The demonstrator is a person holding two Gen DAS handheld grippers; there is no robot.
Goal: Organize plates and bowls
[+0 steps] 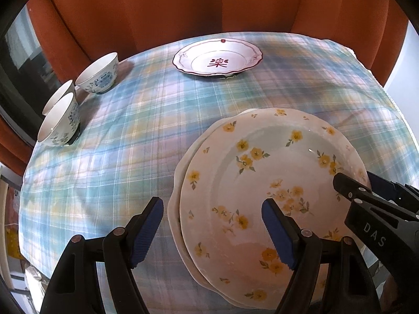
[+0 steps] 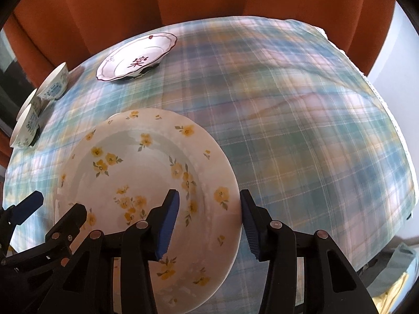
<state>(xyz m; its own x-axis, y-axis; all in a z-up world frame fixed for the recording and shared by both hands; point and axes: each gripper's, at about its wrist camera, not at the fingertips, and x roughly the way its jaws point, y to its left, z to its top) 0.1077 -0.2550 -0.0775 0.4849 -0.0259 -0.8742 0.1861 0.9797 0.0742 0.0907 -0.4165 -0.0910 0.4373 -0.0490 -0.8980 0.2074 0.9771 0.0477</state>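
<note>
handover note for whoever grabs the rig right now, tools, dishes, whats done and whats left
Left tool: open, empty, straddling the near-left rim of the yellow-flower plate.
Right tool: jaws either side of that plate's right rim; grip not certain.
Dishes: flower plate sits on another plate, slightly offset. Red-trimmed plate at the far side. Three blue-and-white bowls at the left edge, loosely grouped.
Done: two plates stacked.
Left: probably add the red-trimmed plate and nest the bowls.
</note>
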